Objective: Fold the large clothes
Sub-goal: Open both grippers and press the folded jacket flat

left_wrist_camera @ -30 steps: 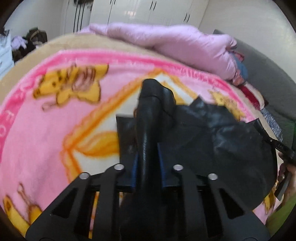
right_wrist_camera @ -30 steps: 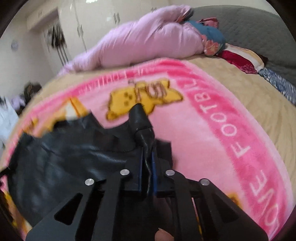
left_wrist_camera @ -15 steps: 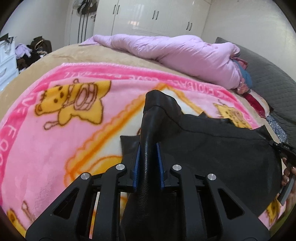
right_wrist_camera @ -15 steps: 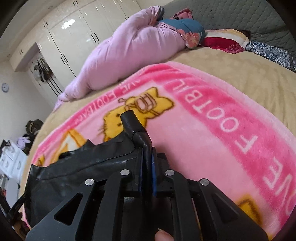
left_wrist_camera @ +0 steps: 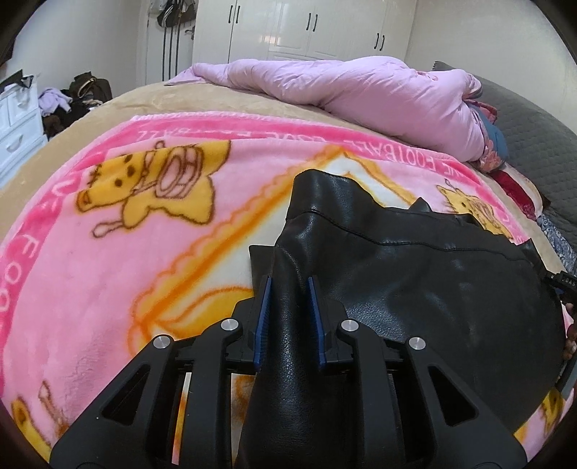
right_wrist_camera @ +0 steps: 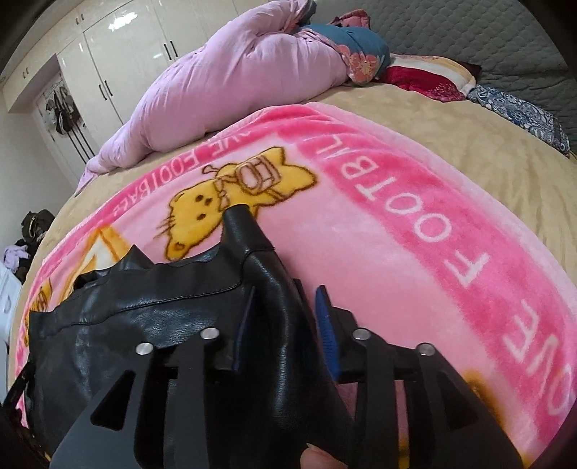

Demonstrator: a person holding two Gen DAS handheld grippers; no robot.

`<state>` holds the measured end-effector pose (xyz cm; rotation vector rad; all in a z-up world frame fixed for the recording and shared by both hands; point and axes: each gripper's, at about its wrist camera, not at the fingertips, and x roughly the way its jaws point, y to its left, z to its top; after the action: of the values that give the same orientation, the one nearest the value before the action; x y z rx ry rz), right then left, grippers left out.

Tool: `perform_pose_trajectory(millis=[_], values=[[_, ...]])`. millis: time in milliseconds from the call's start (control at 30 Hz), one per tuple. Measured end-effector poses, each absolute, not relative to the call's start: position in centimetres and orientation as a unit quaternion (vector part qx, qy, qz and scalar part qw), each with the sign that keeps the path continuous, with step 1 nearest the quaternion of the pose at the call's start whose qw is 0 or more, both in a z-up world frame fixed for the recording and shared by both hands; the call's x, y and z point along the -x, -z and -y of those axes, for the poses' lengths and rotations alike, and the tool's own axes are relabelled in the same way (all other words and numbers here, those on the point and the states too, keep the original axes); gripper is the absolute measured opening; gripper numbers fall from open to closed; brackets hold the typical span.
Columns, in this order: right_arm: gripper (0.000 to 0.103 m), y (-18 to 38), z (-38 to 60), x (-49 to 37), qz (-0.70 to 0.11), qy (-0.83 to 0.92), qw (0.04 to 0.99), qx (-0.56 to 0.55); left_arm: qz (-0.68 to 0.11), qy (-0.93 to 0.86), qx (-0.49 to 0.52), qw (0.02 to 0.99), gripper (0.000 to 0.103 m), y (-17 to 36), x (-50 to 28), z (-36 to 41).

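Observation:
A black leather garment (left_wrist_camera: 414, 281) lies spread on a pink cartoon blanket (left_wrist_camera: 126, 234) on the bed. My left gripper (left_wrist_camera: 286, 285) has its jaws parted a little, with a fold of the garment lying loosely between the blue pads. In the right wrist view the same garment (right_wrist_camera: 144, 324) stretches to the left. My right gripper (right_wrist_camera: 285, 299) is open too, its jaws wider apart, with a garment edge draped between them. A gap shows beside the right blue pad (right_wrist_camera: 326, 324).
A rolled lilac duvet (left_wrist_camera: 360, 93) lies across the far side of the bed, with pillows (right_wrist_camera: 425, 77) and a grey headboard (right_wrist_camera: 487, 32) to the right. White wardrobes (left_wrist_camera: 306, 29) stand behind. A white drawer unit (left_wrist_camera: 18, 122) and clutter stand at the far left.
Both grippers have gone from shut on the garment to parted, the right one wider. The garment has come down and lies flatter on the blanket.

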<state>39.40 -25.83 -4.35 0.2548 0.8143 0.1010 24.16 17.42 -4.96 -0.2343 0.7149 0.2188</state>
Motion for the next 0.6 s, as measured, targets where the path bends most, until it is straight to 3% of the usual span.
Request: perform_pose_trajectory(millis=[100, 400, 600], values=[[0.052, 4.2, 25.9, -39.1, -0.397, -0.046, 0.909, -0.117, -0.347, -0.107, 0.116, 0.924, 0.014, 4.8, -24.1, -17.3], [0.070, 2.6, 26.7, -37.4, -0.379, -0.060, 0.915, -0.123, -0.339, -0.103, 0.107, 0.929, 0.042, 3.6, -23.4, -16.2], [0.077, 1.3, 27.5, -35.8, -0.363, -0.071, 0.919, -0.134, -0.328, -0.098, 0.101, 0.934, 0.061, 2.3, -22.7, -15.0]])
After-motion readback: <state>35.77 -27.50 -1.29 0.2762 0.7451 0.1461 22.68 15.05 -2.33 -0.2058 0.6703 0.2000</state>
